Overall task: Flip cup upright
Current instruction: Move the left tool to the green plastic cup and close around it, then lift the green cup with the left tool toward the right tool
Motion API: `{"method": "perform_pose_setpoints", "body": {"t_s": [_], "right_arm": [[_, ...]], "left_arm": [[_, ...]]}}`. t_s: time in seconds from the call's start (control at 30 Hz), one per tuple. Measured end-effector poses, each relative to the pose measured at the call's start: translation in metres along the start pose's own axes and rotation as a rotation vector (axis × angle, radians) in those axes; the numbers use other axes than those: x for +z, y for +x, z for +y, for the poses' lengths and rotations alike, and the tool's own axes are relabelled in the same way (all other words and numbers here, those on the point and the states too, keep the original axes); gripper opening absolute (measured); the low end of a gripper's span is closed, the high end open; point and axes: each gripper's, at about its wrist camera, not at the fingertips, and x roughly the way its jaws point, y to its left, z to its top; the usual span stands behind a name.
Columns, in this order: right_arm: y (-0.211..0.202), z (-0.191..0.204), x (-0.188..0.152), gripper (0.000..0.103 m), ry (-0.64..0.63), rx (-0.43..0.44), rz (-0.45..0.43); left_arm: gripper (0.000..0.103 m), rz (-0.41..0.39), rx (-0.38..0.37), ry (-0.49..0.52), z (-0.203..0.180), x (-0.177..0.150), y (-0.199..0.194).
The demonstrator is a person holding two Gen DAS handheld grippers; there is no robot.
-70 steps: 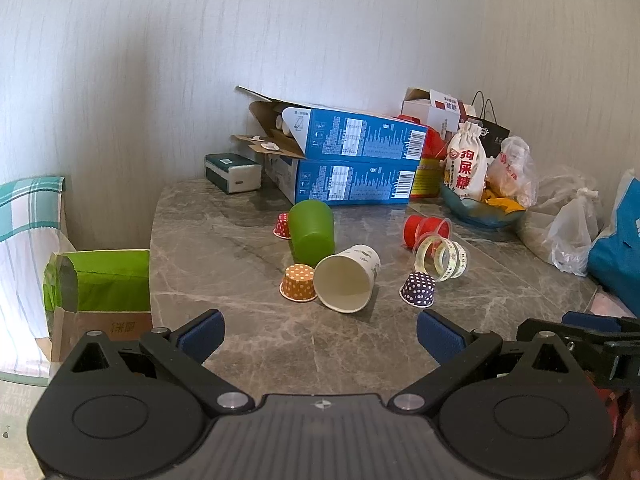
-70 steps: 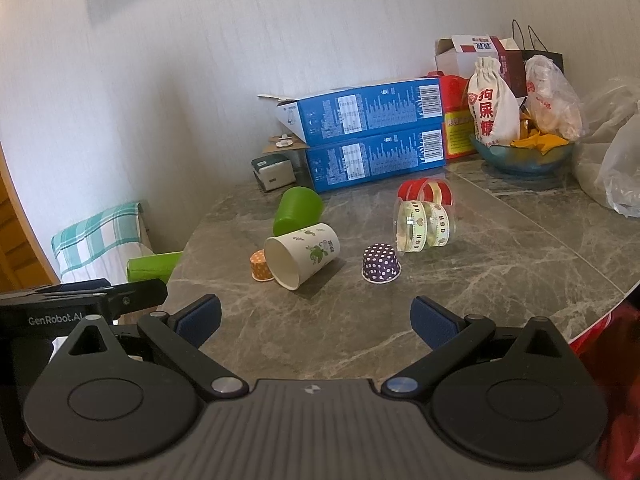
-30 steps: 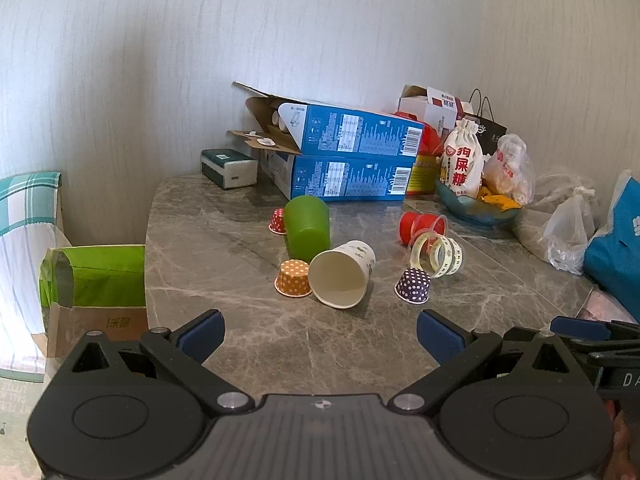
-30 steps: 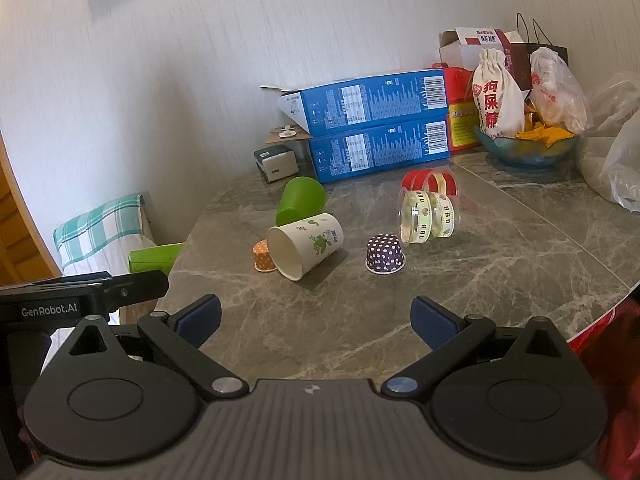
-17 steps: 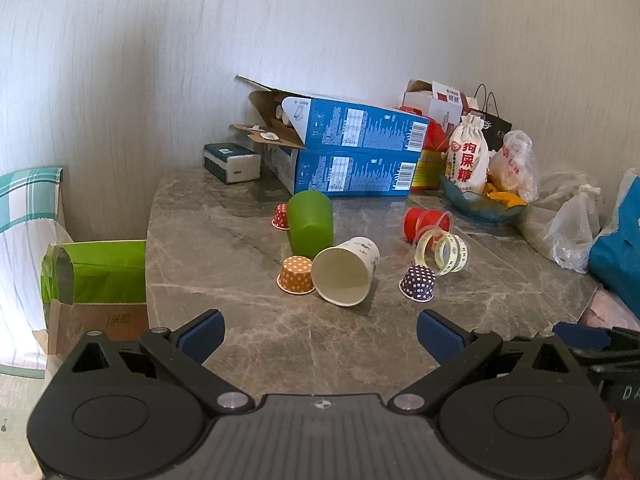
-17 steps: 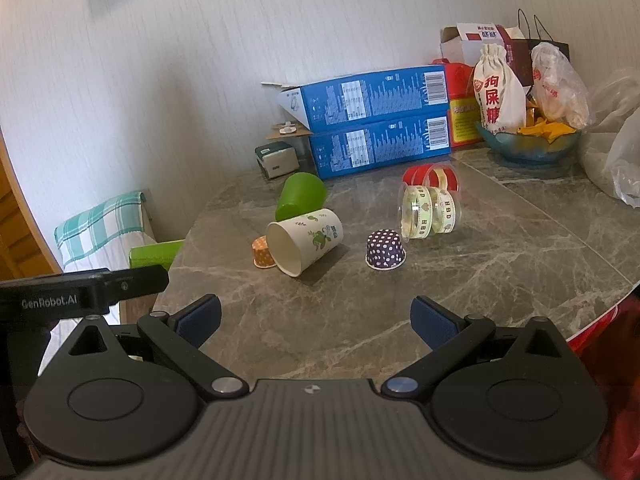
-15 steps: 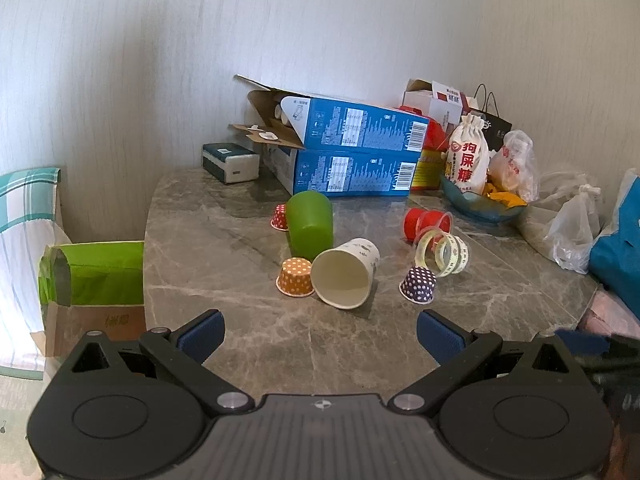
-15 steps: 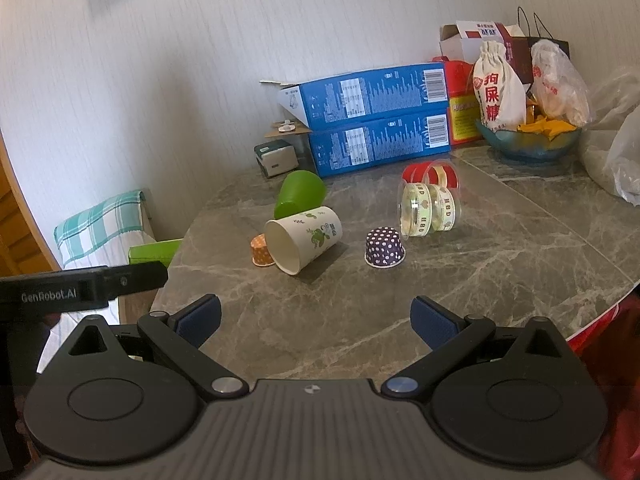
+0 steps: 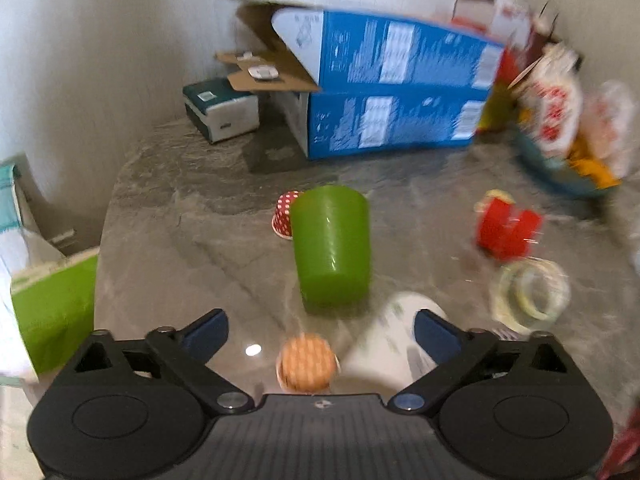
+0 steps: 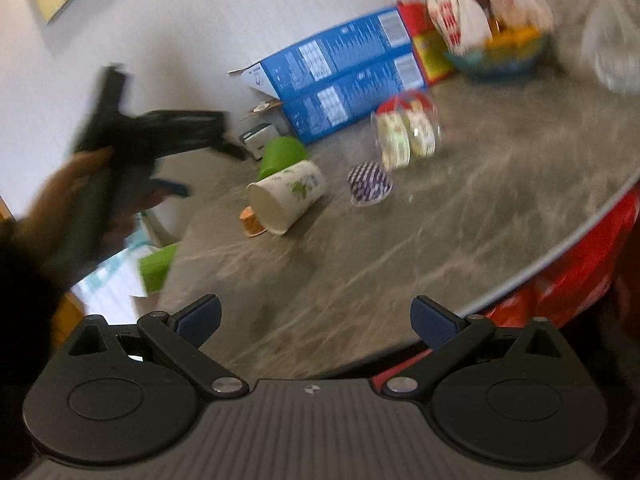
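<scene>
Left tongs (image 9: 316, 328): jaws apart, empty, low over the table (image 9: 180, 216). Right tongs (image 10: 316, 316): jaws apart, empty, near the table edge. Orange dotted cup (image 9: 307, 364): between the left jaws. White paper cup (image 10: 286, 196): on its side, mouth toward camera. Green cup (image 9: 331, 245): inverted, beyond. Step: approach. Next, likely: close on a cup wall, rotate upright.

The left gripper (image 9: 318, 330) hangs low over the grey marbled worktop (image 9: 192, 216), jaws spread wide with nothing between them. Just ahead stands a green cup (image 9: 330, 248), mouth down. An orange dotted cupcake liner (image 9: 307, 368) sits near the jaws, touching, it seems, a white paper cup (image 9: 384, 346) lying on its side (blurred). Two blue boxes (image 9: 392, 96) are stacked behind.
</scene>
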Motion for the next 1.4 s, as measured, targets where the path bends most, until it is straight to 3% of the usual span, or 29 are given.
{"method": "perform_pose_setpoints", "body": {"t_s": [0.13, 0.33, 0.5, 0.57, 0.8, 0.97, 1.07, 1.17, 1.3, 1.4], "right_arm": [[-0.005, -0.001, 0.000, 0.102, -0.014, 0.002, -0.014], [0.003, -0.014, 0.010, 0.102, 0.018, 0.017, -0.027], [0.010, -0.024, 0.018, 0.102, 0.032, 0.021, -0.017], [0.011, -0.028, 0.020, 0.102, 0.045, 0.019, -0.023], [0.015, -0.036, 0.018, 0.102, 0.083, 0.040, -0.061], [0.015, -0.038, 0.020, 0.102, 0.099, 0.031, -0.069], [0.008, -0.037, 0.019, 0.102, 0.096, 0.025, -0.089], [0.002, -0.037, 0.010, 0.102, 0.080, 0.016, -0.119], [0.000, -0.045, 0.002, 0.102, 0.113, -0.013, -0.102], [-0.007, -0.048, 0.000, 0.102, 0.109, -0.045, -0.102]], "left_arm": [[0.094, 0.068, 0.058, 0.008, -0.012, 0.024, 0.041], [0.094, 0.120, 0.082, 0.004, -0.025, 0.039, 0.077], [0.082, 0.155, 0.098, 0.000, -0.030, 0.044, 0.096], [0.069, 0.160, 0.092, -0.024, -0.029, 0.044, 0.100], [0.068, 0.085, 0.104, -0.020, -0.029, 0.043, 0.085], [0.068, 0.005, 0.047, -0.028, -0.022, 0.041, 0.026], [0.068, -0.009, -0.025, -0.053, -0.016, 0.021, -0.027], [0.068, -0.016, -0.060, -0.003, -0.026, -0.024, -0.068], [0.068, 0.063, -0.154, -0.040, -0.041, -0.081, -0.074], [0.068, 0.095, -0.176, -0.066, -0.054, -0.107, -0.063]]}}
